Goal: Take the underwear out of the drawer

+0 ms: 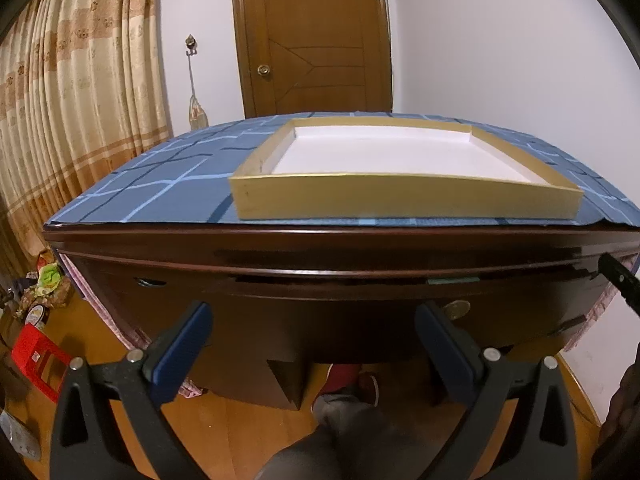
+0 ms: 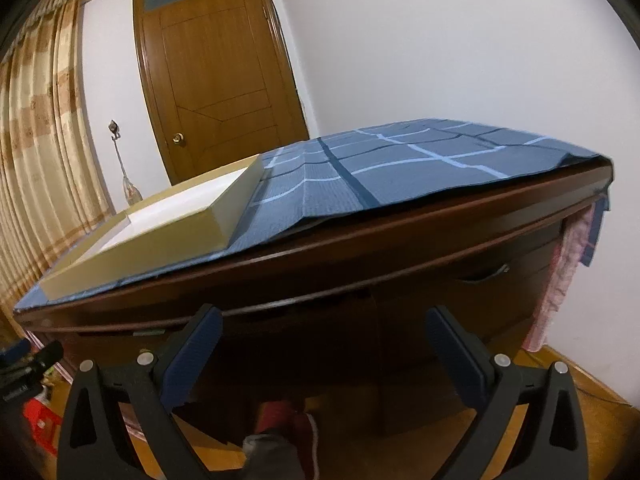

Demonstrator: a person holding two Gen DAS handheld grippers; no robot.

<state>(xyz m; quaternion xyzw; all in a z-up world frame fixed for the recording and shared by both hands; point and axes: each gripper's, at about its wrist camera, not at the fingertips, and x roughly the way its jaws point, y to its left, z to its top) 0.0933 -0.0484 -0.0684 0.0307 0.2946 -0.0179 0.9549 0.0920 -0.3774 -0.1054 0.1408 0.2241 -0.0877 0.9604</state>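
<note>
A dark wooden counter (image 1: 320,240) draped in a blue checked cloth (image 1: 168,176) carries a shallow gold-sided tray (image 1: 400,196) with a white floor. Its front drawer (image 1: 360,312) is closed; no underwear shows. No writing is readable. Left tool (image 1: 312,332) and right tool (image 2: 324,340) gape wide, holding nothing, short of the counter.

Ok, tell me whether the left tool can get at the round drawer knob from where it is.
Probably yes. The left tool is open and holds nothing, and the round knob shows just beyond its right finger, nothing between. It would need to shift right.
</note>
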